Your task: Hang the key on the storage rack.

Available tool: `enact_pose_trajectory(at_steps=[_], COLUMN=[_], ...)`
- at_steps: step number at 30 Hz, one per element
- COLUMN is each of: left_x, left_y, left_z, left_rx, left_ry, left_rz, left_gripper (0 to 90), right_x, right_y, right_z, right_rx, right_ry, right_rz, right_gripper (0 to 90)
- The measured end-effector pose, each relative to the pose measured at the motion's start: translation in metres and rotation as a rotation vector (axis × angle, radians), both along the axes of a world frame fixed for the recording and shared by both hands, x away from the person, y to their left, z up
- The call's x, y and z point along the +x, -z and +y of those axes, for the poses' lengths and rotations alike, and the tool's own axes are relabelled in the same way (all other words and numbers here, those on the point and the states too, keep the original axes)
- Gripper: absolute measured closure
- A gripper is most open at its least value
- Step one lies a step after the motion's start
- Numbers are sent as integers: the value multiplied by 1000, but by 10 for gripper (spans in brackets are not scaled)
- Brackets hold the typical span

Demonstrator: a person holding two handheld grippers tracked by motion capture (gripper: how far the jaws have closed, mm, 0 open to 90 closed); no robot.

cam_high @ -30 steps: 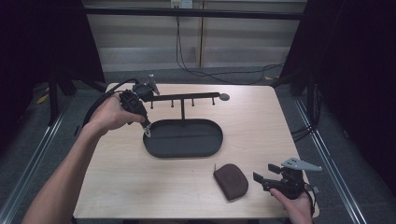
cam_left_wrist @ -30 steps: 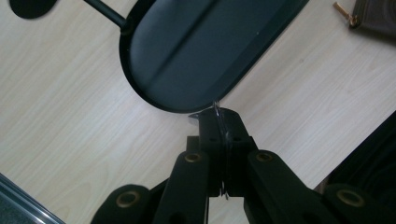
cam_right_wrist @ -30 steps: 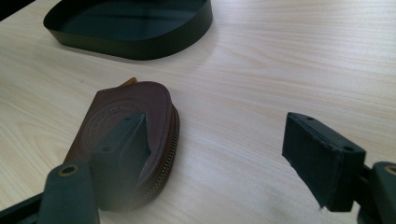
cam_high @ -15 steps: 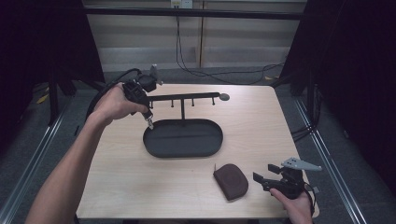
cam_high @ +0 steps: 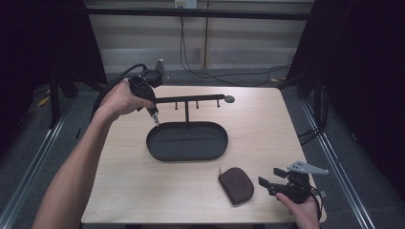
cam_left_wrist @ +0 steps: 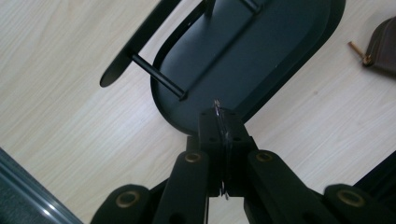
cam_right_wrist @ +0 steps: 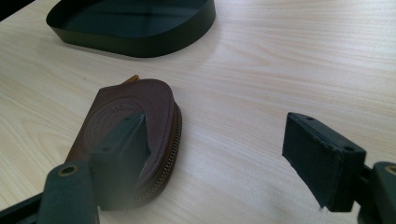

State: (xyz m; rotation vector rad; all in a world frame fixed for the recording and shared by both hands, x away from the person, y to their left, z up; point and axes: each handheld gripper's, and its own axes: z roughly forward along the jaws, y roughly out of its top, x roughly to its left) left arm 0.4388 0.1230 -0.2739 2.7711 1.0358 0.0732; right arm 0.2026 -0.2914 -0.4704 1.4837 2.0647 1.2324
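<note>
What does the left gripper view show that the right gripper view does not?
Left gripper view alone: the left tongs shut on a thin metal piece, above the stand's hook bar.

Right gripper view alone: the right tongs open, one jaw in front of the pouch, with the zip teeth clearly visible.

Both: the black oval tray, the brown pouch and the pale wooden table.

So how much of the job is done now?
About halfway, I think. Done: the left hand-held gripper is shut on a small metal piece, raised beside the rack above the tray. In hand: probably carrying it to a hook. Left: the hooks look bare, so nothing hangs yet. The right hand-held gripper waits open by the pouch.
</note>
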Motion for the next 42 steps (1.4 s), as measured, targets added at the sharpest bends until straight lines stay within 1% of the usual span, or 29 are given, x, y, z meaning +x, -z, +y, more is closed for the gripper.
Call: enact_pose_trajectory(at_steps=[3, 4, 6, 7, 9, 11, 15, 16, 17, 19, 23, 27, 29, 30, 31, 33, 37, 39, 40, 42], left_x=[2, 5, 6, 7, 8, 11, 13, 13, 14, 16, 16, 18, 18, 19, 19, 21, 23, 23, 24, 25], left_y=[-1, -2, -2, -1, 0, 3, 3, 2, 2, 3, 5, 6, 7, 8, 9, 10, 10, 10, 10, 11], left_z=[1, 3, 3, 4, 3, 3, 3, 3, 4, 5, 3, 2, 2, 2, 3, 4, 7, 7, 6, 6], left_rx=[0, -15, -19, -20, -16, -20, -17, -20, -30, -35, -26, -22, -30, -27, -21, -18, -31, -32, -21, -31], left_ry=[-8, -14, -20, -18, -24, -31, -40, -44, -46, -49, -45, -52, -59, -57, -68, -77, -85, -95, -101, -109], left_rz=[-4, -4, -3, 2, 0, 12, 10, 2, 1, 7, 11, 10, 6, 5, -5, -2, 2, -8, -15, -24], left_gripper=[893, 893, 893, 893, 893, 893, 893, 893, 893, 892, 893, 892, 892, 892, 892, 892, 891, 891, 891, 891], right_x=[0, 0, 0, 0, 0, 0, 0, 0, 0, 0, 0, 0, 0, 0, 0, 0, 0, 0, 0, 0], right_y=[0, 0, 0, 0, 0, 0, 0, 0, 0, 0, 0, 0, 0, 0, 0, 0, 0, 0, 0, 0], right_z=[0, 0, 0, 0, 0, 0, 0, 0, 0, 0, 0, 0, 0, 0, 0, 0, 0, 0, 1, 1], right_rx=[0, 0, 0, 0, 0, 0, 1, 1, 1, 1, 1, 2, 2, 2, 2, 2, 3, 4, 4, 4], right_ry=[0, -2, -3, -3, -3, -3, -3, -3, -2, -4, -7, -6, -7, -7, -7, -9, -10, -9, -9, -11], right_rz=[2, 2, 2, 2, 2, 3, 3, 3, 2, 4, 1, 4, 4, 4, 4, 2, 2, 3, 5, 4], right_gripper=[223, 223, 223, 223, 223, 222, 222, 222, 223, 222, 222, 222, 222, 222, 222, 222, 222, 222, 222, 222])
